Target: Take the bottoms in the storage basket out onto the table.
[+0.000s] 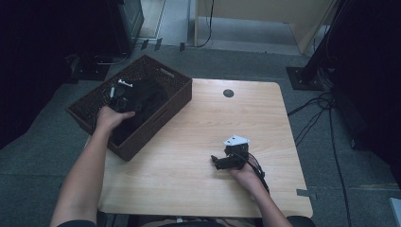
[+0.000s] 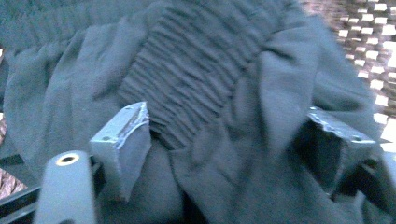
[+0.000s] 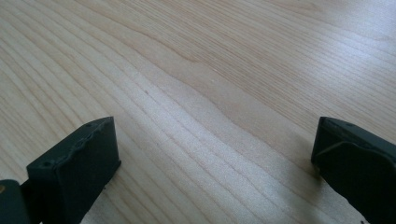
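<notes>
Left gripper jaws: they stand wide apart in the left gripper view, with folds of the dark cloth (image 2: 201, 93) bulging up between them; neither pad presses on the fabric.
Left gripper: the left gripper (image 1: 124, 97) sits down inside the basket (image 1: 176, 80), seen from the high view, with the person's left hand (image 1: 109, 117) around its body at the basket's near-left wall.
Dark cloth: a crumpled dark garment with a gathered, ribbed band running across its middle; it lies inside the basket (image 2: 373, 42), whose woven wall shows at the upper right of the left gripper view. From above, the cloth (image 1: 150, 94) fills much of the basket's inside.
Right gripper jaws: wide apart in the right gripper view, with only bare wood (image 3: 196, 84) between them and nothing gripped.
Right gripper: the right gripper (image 1: 218, 161) lies low over the table, its jaws pointing toward the left of the high view, the grey three-cornered plate on top and a cable trailing back along the forearm; the right hand (image 1: 245, 174) holds it from the near side.
Basket: dark brown, woven, rectangular, with a slot handle in its far wall; it sits on the table's far-left corner, turned at an angle and partly overhanging the left edge.
Table: a light wooden table (image 1: 198, 189) with rounded corners and a small dark round cap near its far edge.
Gap between the grippers: they are well apart, the left one in the basket, the right one over open tabletop.
</notes>
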